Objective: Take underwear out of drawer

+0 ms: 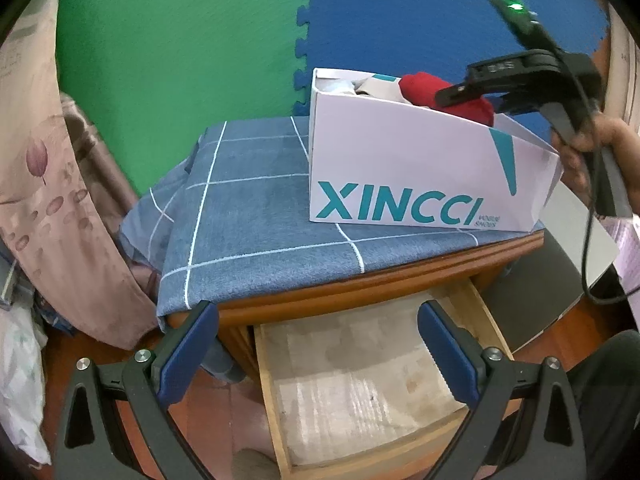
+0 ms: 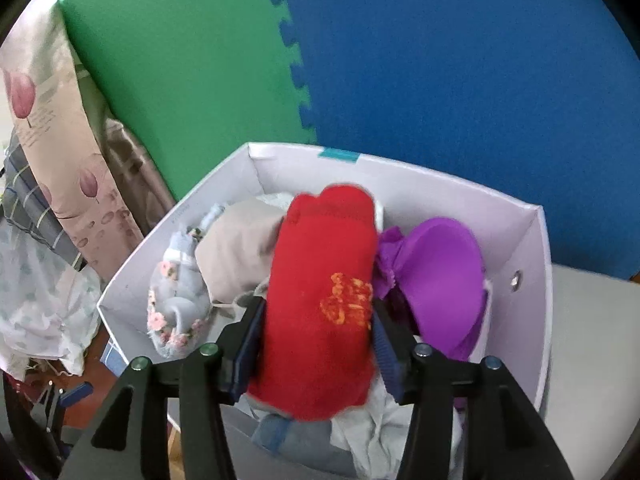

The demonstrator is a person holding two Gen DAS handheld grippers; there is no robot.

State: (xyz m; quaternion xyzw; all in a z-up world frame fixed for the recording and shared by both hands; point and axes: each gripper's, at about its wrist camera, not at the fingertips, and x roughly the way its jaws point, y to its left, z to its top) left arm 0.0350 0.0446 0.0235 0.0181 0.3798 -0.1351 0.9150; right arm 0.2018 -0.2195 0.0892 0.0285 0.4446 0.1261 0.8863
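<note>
The wooden drawer [image 1: 352,380] stands pulled out under the nightstand, and only its paper-lined bottom shows. My left gripper [image 1: 316,312] hangs open above it with nothing between its fingers. A white shoe box [image 1: 400,160] on the nightstand holds several garments. A rolled red underwear [image 2: 320,260] lies on that pile between the fingers of my right gripper [image 2: 318,308]. The pads run along its sides without pinching it in. In the left wrist view the right gripper [image 1: 472,92] reaches over the box rim at the red underwear [image 1: 424,84].
Inside the box [image 2: 440,196] lie a purple bra [image 2: 440,272], a beige garment [image 2: 240,252] and a grey floral one [image 2: 180,308]. A blue checked cloth [image 1: 260,220] covers the nightstand top. A person's hand [image 1: 588,152] holds the right gripper. Curtains hang at the left, foam mats behind.
</note>
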